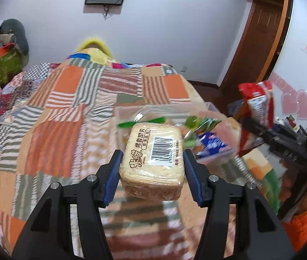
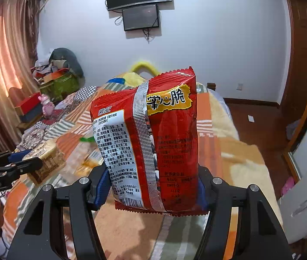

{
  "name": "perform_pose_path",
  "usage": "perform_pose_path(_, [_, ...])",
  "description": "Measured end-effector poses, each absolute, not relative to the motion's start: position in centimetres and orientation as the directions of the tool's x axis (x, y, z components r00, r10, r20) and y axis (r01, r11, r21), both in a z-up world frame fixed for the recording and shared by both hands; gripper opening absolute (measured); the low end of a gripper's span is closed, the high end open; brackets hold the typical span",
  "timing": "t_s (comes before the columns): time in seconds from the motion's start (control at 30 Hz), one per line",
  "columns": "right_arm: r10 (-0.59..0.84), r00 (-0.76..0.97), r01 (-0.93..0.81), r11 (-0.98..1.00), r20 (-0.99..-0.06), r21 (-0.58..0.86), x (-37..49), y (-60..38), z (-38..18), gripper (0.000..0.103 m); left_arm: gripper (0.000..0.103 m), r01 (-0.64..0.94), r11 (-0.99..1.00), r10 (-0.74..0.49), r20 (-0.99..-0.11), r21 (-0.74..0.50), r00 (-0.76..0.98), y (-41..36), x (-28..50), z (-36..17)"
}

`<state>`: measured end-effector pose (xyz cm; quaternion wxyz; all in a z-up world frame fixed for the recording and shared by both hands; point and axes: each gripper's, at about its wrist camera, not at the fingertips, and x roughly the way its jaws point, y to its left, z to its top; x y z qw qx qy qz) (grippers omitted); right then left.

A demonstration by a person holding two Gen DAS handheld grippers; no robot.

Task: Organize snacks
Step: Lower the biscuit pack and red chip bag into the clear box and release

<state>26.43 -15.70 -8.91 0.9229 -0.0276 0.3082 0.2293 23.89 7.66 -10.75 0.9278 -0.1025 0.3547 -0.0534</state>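
My left gripper is shut on a clear-wrapped pack of toasted bread slices with a barcode label, held above the patchwork bedspread. Just beyond it sits a clear plastic bin with several snack packets inside. My right gripper is shut on a red noodle-snack bag, held upright. In the left wrist view the right gripper and its red bag hover at the right, over the bin's right side. In the right wrist view the left gripper and the bread pack show at the left.
The patchwork bedspread covers a bed that fills most of both views. A yellow plush item lies at the far end. Clutter and boxes stand at the left by the curtains. A wooden door and floor are on the right.
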Motion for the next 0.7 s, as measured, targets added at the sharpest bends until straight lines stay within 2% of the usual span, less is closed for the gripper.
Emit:
perform_pose_path(0.47, [0.377, 0.641, -0.404, 0.906, -0.668, 0.124, 30.9, -15.0, -13.0, 0.060, 0.055, 0.055, 0.970, -0.203, -0.659, -0.239, 0.724, 3.5, 32.5, -11.9])
perform_pose_path(0.57, [0.362, 0.645, -0.412, 0.907, -0.672, 0.093, 30.8, -14.4, -13.1, 0.060, 0.055, 0.064, 0.963, -0.230, -0.674, -0.262, 0.702, 3.4, 33.3, -12.7])
perform_pose_path(0.7, [0.348, 0.643, -0.424, 0.904, -0.682, 0.061, 30.6, -14.9, -13.3, 0.067, 0.055, 0.060, 0.965, -0.221, -0.668, -0.255, 0.710, 3.2, 33.0, -12.7])
